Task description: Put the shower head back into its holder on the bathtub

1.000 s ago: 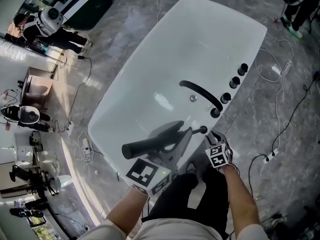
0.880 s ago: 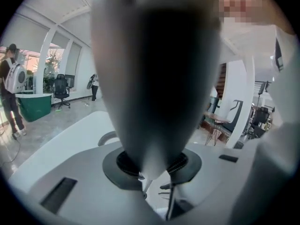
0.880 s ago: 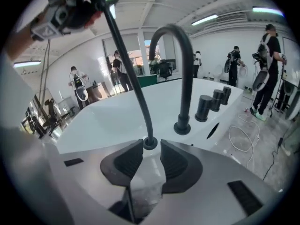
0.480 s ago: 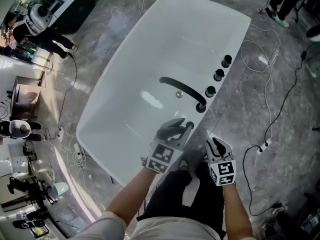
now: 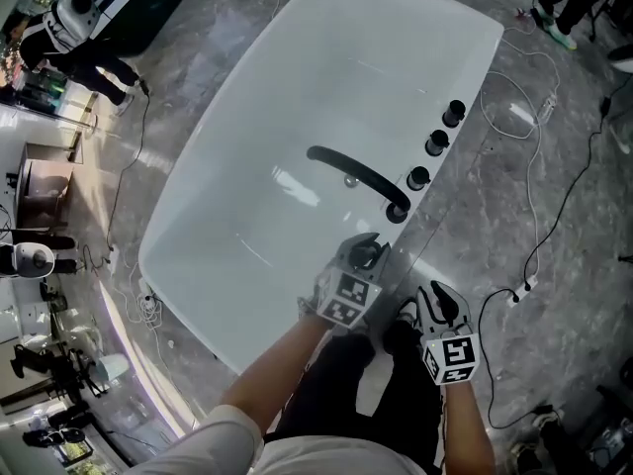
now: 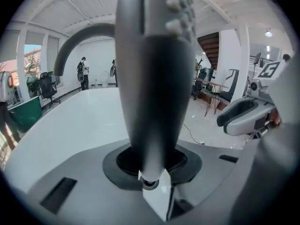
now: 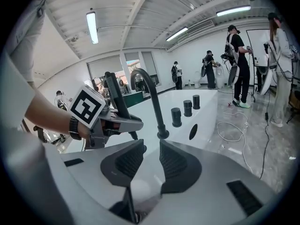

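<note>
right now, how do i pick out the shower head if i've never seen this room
Start at the big white bathtub and follow the black fittings along its rim toward the person. The shower head is at the near end, in the left gripper's tongs. Unlike the three round knobs and arched spout, it is a slim dark wand.

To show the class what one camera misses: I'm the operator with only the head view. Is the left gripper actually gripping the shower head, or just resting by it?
Observer: Gripping. The left gripper view shows the shower head upright, clamped between the left gripper's jaws.
Operator: Which way do its nozzles face?
Observer: Toward that view's right, at the top.
Operator: And the right gripper?
Observer: The right gripper: jaws apart, nothing between them.
</note>
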A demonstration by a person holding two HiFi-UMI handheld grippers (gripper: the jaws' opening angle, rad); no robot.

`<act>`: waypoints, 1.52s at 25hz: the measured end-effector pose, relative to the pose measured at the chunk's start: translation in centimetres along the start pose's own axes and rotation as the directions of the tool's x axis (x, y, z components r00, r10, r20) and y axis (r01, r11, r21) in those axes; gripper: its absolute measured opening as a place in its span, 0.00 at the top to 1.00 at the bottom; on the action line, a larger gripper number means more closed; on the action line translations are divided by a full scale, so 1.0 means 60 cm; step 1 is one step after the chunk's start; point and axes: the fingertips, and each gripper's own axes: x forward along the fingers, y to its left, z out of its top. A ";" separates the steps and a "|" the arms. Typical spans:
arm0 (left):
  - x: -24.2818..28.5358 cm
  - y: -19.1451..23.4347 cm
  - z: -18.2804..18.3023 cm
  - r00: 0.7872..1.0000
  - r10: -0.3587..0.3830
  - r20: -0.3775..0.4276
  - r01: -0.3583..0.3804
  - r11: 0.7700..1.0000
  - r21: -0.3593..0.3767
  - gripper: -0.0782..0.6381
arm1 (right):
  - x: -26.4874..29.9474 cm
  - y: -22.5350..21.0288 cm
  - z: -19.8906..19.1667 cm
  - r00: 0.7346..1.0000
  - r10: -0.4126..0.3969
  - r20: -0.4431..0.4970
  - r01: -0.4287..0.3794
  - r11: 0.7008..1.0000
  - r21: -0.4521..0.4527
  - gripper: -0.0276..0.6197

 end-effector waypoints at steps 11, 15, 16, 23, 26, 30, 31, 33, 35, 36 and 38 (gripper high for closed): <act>0.057 0.000 -0.064 1.000 0.028 -0.006 -0.028 1.000 -0.011 0.75 | 0.023 0.004 0.017 0.999 0.041 0.034 -0.041 0.999 -0.016 0.79; 0.070 -0.003 -0.085 1.000 0.023 -0.020 -0.023 1.000 -0.010 0.75 | 0.021 0.005 0.027 0.998 0.045 0.048 -0.044 0.999 -0.013 0.79; 0.072 -0.003 -0.090 0.999 0.023 -0.021 -0.024 1.000 -0.013 0.75 | 0.021 0.007 0.029 0.998 0.048 0.049 -0.048 0.999 -0.015 0.79; 0.089 -0.001 -0.117 0.999 0.033 -0.032 -0.033 0.999 0.014 0.75 | 0.026 0.006 0.025 0.998 0.052 0.039 -0.051 0.998 -0.020 0.79; 0.092 -0.002 -0.126 0.999 0.038 -0.039 -0.037 0.999 0.025 0.75 | 0.024 0.008 0.030 0.997 0.062 0.038 -0.061 0.998 -0.030 0.79; 0.097 -0.006 -0.126 0.999 0.042 -0.031 -0.040 0.997 0.059 0.75 | 0.023 0.011 0.030 0.997 0.065 0.031 -0.064 0.997 -0.033 0.79; 0.100 -0.006 -0.125 0.999 0.044 -0.031 -0.042 0.997 0.065 0.75 | 0.024 0.010 0.029 0.997 0.067 0.029 -0.066 0.997 -0.034 0.79; 0.105 -0.009 -0.125 0.998 0.046 -0.034 -0.043 0.997 0.071 0.75 | 0.024 0.009 0.029 0.997 0.072 0.025 -0.071 0.997 -0.037 0.79; 0.105 -0.013 -0.121 0.999 0.037 -0.035 -0.035 0.997 0.070 0.75 | 0.021 0.009 0.030 0.997 0.076 0.020 -0.075 0.996 -0.039 0.79; 0.104 -0.014 -0.118 0.999 0.032 -0.036 -0.029 0.997 0.069 0.74 | 0.020 0.010 0.031 0.997 0.078 0.017 -0.077 0.996 -0.041 0.79; 0.101 -0.015 -0.113 0.999 0.025 -0.037 -0.022 0.997 0.067 0.71 | 0.018 0.013 0.035 0.997 0.081 0.012 -0.081 0.996 -0.044 0.79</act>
